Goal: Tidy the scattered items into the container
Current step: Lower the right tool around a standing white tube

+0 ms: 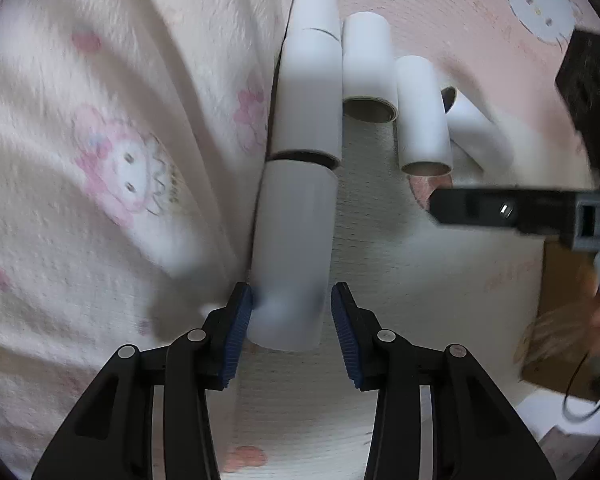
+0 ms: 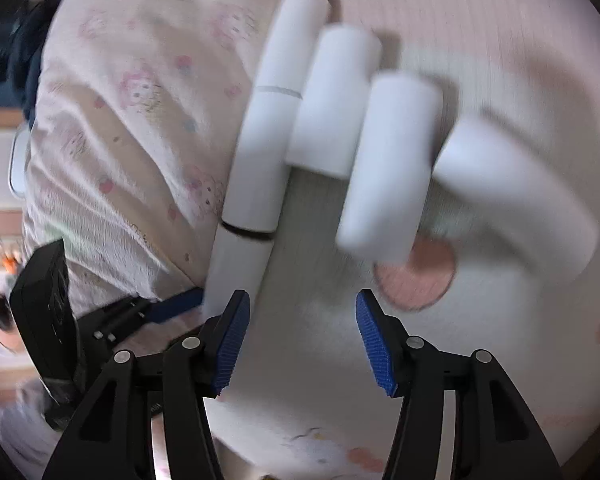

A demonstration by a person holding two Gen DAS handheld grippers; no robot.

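Between the parted left gripper [image 1: 291, 332] pads lies the nearest tube [image 1: 294, 256], unclamped; square up before closing. Right gripper [image 2: 303, 340] stands apart, empty.

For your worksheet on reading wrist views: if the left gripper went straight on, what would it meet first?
Probably the nearest white cardboard tube, whose near end lies between the open left gripper pads; depth is blurred.

A home bedroom: cartoon-print fleece blanket [image 1: 112, 168] over a pink printed bedsheet [image 1: 480, 20].
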